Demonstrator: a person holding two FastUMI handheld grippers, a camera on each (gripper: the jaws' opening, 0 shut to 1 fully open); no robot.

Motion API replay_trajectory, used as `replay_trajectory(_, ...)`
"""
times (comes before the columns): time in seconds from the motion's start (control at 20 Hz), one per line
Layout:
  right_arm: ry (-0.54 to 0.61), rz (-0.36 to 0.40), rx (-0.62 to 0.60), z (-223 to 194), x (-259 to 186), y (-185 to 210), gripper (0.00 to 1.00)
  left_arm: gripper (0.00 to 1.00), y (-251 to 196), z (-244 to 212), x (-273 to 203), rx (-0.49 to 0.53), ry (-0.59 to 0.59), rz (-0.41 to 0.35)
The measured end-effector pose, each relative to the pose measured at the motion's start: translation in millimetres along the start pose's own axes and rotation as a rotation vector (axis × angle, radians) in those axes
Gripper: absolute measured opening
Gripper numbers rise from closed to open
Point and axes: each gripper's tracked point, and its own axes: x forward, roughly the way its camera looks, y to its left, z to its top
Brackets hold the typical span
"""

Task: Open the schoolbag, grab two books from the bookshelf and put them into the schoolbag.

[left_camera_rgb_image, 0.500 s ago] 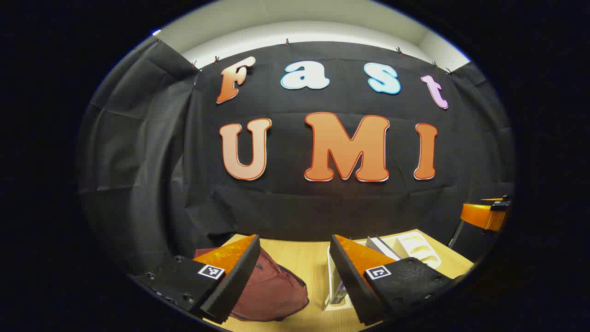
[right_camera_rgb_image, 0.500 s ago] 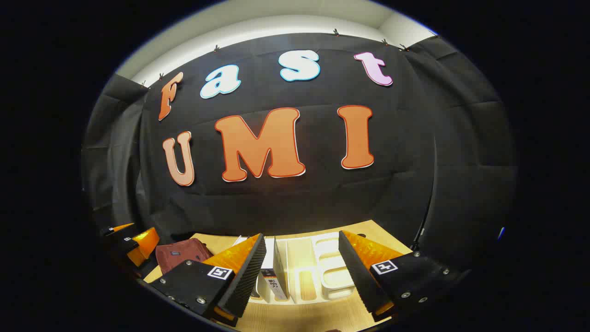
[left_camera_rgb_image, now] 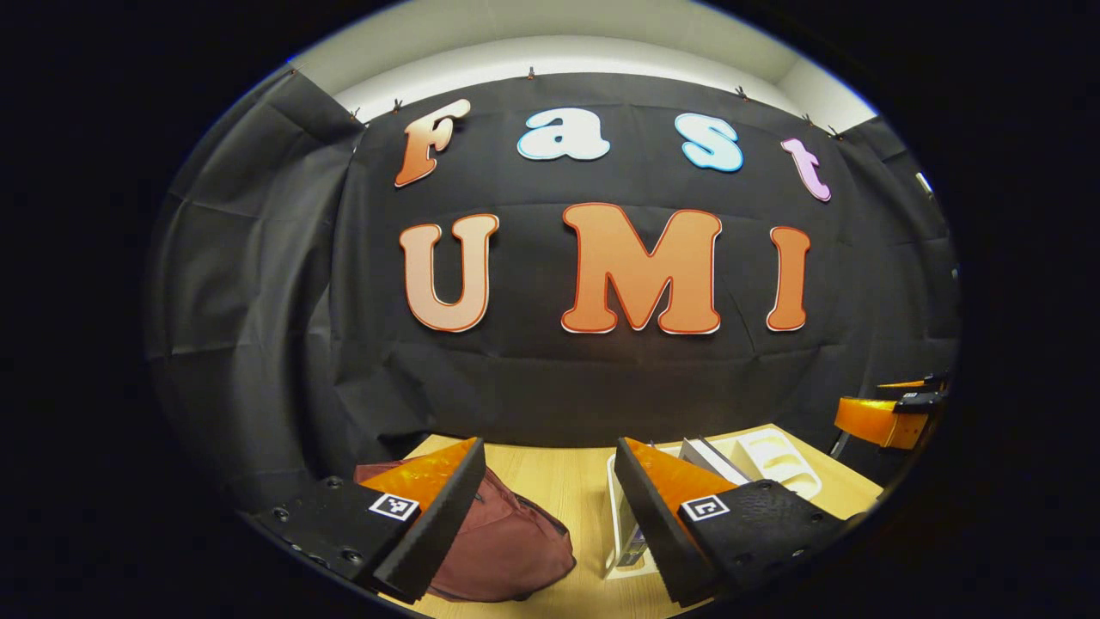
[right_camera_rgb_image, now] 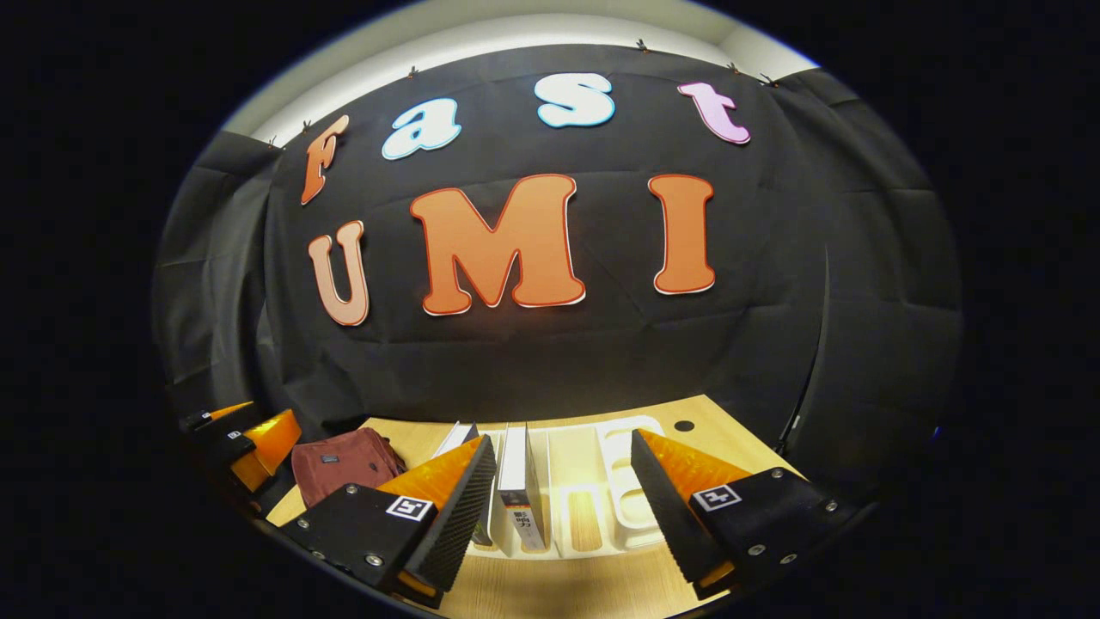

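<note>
1. Hovering with fingers spread wide and empty, the left gripper [left_camera_rgb_image: 550, 516] and right gripper [right_camera_rgb_image: 563, 507] hang above the table [right_camera_rgb_image: 593, 593].
2. Maroon schoolbag [left_camera_rgb_image: 507, 550] lies closed, left of the bookshelf [right_camera_rgb_image: 627, 507] holding upright books [right_camera_rgb_image: 518, 494].

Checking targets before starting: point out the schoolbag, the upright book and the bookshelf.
schoolbag [left_camera_rgb_image: 507, 542], left gripper view, front fabric.
book [right_camera_rgb_image: 516, 468], right gripper view, top edge.
bookshelf [right_camera_rgb_image: 632, 494], right gripper view, white end wall.

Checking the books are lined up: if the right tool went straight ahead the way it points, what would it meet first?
Probably the white bookshelf: it sits ahead between the open right tool fingers, an upright book just left of centre. Depth is unclear.
</note>
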Motion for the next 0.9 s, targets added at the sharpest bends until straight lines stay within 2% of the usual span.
replay_trajectory(0.15, -0.131, -0.019, -0.003, 35.6, -5.7, -3.0, 0.94, 0.95, 3.1, 0.8, 1.9, -0.003, -0.002, 0.008)
replay_trajectory(0.3, -0.211, -0.021, -0.011, 57.8, -7.1, 1.4, 0.93, 0.95, 3.8, 0.0, 2.8, -0.01, -0.001, 0.01)
replay_trajectory(0.35, -0.238, -0.04, -0.029, 64.9, -7.8, -1.3, 0.83, 0.95, 4.0, 0.1, 2.9, -0.013, -0.003, 0.011)
replay_trajectory(0.4, -0.271, -0.054, -0.044, 72.6, -8.3, -5.4, 0.82, 0.95, 3.2, 0.1, 3.7, -0.015, -0.001, 0.01)
replay_trajectory(0.45, -0.279, -0.039, -0.046, 74.4, -6.8, -1.5, 0.82, 0.95, 3.5, 0.6, 5.0, -0.018, 0.0, 0.012)
replay_trajectory(0.55, -0.252, -0.014, -0.02, 67.1, -2.2, 5.5, 1.0, 0.95, 4.8, 0.0, 5.5, -0.022, 0.001, 0.015)
replay_trajectory(0.75, -0.213, -0.014, -0.031, 56.7, 0.0, 0.8, 1.0, 0.95, 6.1, -0.8, 5.5, -0.029, -0.005, 0.019)
replay_trajectory(0.8, -0.217, -0.011, -0.031, 56.8, -1.0, 2.1, 0.93, 0.95, 5.9, 0.2, 4.6, -0.035, -0.012, 0.017)
replay_trajectory(0.9, -0.233, 0.001, -0.03, 59.5, -4.0, 3.4, 0.94, 0.95, 6.6, -0.5, 4.6, -0.033, -0.01, 0.019)
